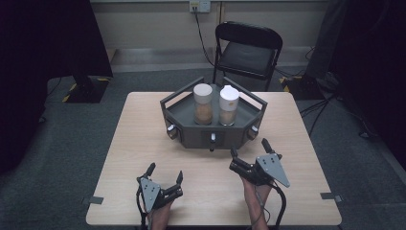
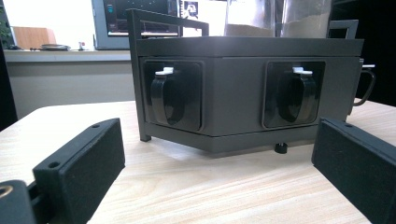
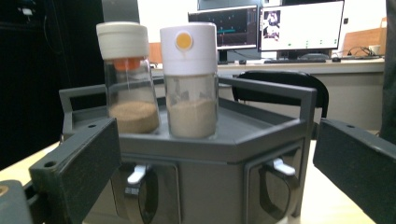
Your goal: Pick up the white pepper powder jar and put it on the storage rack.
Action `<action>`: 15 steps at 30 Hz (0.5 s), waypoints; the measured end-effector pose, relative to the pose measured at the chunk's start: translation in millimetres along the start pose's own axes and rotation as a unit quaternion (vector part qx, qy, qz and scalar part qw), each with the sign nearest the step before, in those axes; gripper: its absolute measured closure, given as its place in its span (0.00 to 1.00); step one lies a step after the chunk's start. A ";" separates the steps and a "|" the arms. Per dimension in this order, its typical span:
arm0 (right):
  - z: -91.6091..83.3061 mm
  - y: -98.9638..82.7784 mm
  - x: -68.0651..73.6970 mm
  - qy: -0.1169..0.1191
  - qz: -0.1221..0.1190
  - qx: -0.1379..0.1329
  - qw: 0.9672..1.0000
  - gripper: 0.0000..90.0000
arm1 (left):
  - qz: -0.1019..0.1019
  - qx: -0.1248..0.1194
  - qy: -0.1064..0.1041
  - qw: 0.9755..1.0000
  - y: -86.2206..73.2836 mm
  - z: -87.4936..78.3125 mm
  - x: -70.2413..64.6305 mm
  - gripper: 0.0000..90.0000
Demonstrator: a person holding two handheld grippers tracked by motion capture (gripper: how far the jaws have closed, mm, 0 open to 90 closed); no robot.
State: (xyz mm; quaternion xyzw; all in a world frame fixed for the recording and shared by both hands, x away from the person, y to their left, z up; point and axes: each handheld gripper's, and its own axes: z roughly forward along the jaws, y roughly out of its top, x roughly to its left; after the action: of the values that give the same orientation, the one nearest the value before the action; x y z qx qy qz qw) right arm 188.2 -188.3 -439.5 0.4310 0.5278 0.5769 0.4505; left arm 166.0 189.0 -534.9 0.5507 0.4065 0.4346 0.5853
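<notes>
Near the tabletop's front edge, left gripper [image 1: 165, 178] and right gripper [image 1: 249, 151] both gaped empty — nothing grasped yet; two spice jars [image 1: 203, 104] stood untouched in the grey hexagonal rack [image 1: 184, 132] toward the far edge.

The high view is dim at its edges, nearly black in the upper left and upper right corners. The table [image 1: 143, 143] in the middle is lit softly from above, with only faint shadows. The whole picture is a little grainy. In the left gripper view, the window [image 2: 46, 14] at the upper left glares white. Both gripper views are sharp in the middle, but the black jaws at the bottom corners look blurry.
</notes>
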 end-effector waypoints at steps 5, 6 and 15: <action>-8.3 -5.6 -0.6 -0.005 -0.004 -0.008 1.000 0.00 | 0.000 0.000 0.001 1.000 0.0 0.0 -0.2 0.02; -9.7 -6.6 -0.5 -0.005 -0.006 -0.008 1.000 0.00 | 0.000 0.000 0.001 1.000 0.0 0.0 -0.2 0.02; -17.4 -22.0 1.0 -0.001 -0.014 -0.007 1.000 0.00 | 0.000 0.000 0.001 1.000 0.0 0.0 -0.2 0.02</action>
State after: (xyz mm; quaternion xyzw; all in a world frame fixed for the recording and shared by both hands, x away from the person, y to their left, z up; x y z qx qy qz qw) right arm 172.5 -190.3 -462.6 0.4210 0.5292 0.5738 0.4620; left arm 165.9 188.8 -535.0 0.5504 0.4069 0.4349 0.5852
